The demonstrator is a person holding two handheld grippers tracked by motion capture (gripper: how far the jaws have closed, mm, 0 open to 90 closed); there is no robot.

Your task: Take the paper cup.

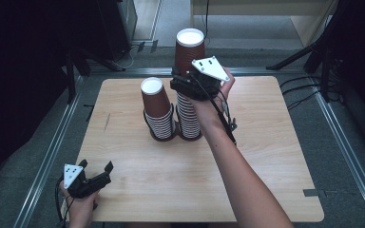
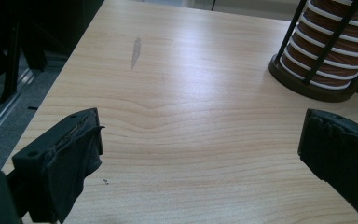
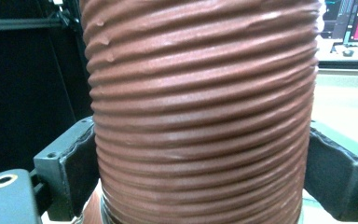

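Pale wood table (image 1: 138, 190) fills the middle of the room, with grey floor and metal rails around it and dark stands at the far edge. Two stacks of upside-down brown ribbed paper cups stand side by side near the table's middle, each in a round dark holder with thin black uprights. My right gripper (image 1: 186, 81) is up at the taller stack (image 1: 189, 102), level with its top cup (image 1: 189, 50), which sits above the white-rimmed cups below it. In the right gripper view that cup's ribbed brown wall (image 3: 205, 112) stands upright between my two black jaws, and both pads touch its sides, one on each flank, so I have hold of it. The jaws are part-way closed around the cup's width. My right forearm reaches across the table from the near edge, the cable trailing along it, and the grey three-cornered plate sits on top of the gripper. Just left of it stands the shorter stack (image 1: 158, 114), its top cup (image 1: 153, 97) untouched. My left gripper (image 1: 95, 176) rests low at the near left corner of the table, well apart from both stacks. In the left gripper view its jaws stand wide open over bare wood with nothing between them, and the shorter stack's holder (image 2: 307, 86) shows at the upper right.
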